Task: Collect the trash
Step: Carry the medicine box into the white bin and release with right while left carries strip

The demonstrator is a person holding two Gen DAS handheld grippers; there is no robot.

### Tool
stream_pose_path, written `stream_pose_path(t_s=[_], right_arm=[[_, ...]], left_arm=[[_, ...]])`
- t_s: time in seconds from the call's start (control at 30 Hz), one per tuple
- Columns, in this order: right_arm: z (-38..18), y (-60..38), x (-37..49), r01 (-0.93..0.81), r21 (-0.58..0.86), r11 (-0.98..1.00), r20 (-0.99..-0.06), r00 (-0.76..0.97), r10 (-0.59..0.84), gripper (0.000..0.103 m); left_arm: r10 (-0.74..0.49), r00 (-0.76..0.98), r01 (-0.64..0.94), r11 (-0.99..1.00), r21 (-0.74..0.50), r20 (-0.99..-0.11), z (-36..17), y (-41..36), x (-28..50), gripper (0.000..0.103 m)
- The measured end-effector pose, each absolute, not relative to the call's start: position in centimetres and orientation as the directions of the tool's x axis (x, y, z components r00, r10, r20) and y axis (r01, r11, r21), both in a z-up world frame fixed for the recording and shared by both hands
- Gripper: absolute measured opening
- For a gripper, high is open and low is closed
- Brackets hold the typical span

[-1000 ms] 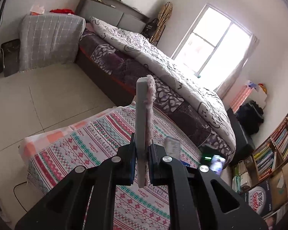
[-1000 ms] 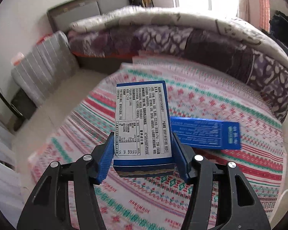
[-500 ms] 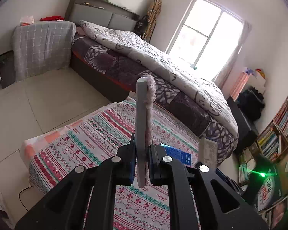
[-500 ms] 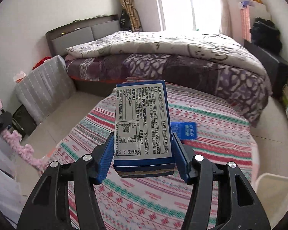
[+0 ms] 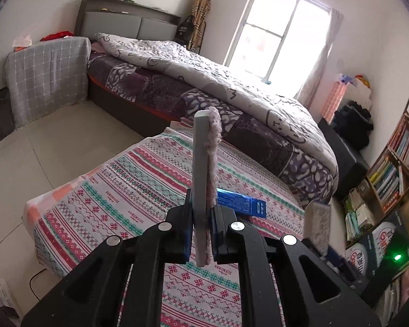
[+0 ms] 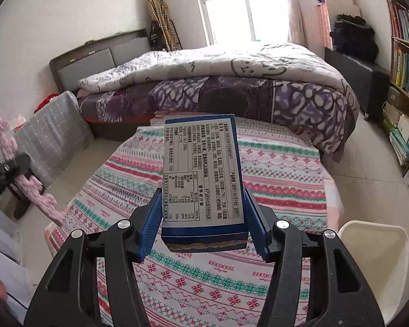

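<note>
Both grippers stayed clamped: the right gripper (image 6: 201, 226) on a blue box (image 6: 203, 174), the left gripper (image 5: 201, 229) on a grey slab (image 5: 200, 179). They had lifted clear of the patterned table (image 6: 272, 179), nearing the white bin (image 6: 373, 256) beside it; one blue carton (image 5: 241, 203) remained there.

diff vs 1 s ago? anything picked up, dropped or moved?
Nothing picked up or dropped. Both grippers rose and drew back from the patterned table: more of the bed and a white bin now show. The right gripper still clamps the blue box; the left gripper still clamps the flat grey piece. The blue carton lies where it was.
</note>
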State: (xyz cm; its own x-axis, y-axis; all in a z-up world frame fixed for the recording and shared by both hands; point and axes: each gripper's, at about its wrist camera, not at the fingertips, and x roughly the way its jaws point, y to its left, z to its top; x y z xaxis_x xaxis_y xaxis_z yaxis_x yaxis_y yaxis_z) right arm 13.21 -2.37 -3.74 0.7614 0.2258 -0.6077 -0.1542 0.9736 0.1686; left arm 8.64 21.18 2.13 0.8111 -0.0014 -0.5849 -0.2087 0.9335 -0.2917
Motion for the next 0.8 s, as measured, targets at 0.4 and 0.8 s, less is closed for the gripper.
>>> stream_pose_path(t_s=[0.4,0.8], right_arm=[[-2.2,-6.9,11.4,-0.083,0.165,0.983,-0.581,0.797,0.165,0.054],[-1.0,-11.6,9.8,0.006,0.155,0.988,-0.564,0.822,0.084,0.054]], left_arm=[[-0.036,0.828,-0.15,0.948,-0.282,-0.56,2.3,17.0,9.1,0.01],[-0.102,0.833,-0.05,0.965,-0.258,-0.543,2.4,11.9,8.8,0.01]])
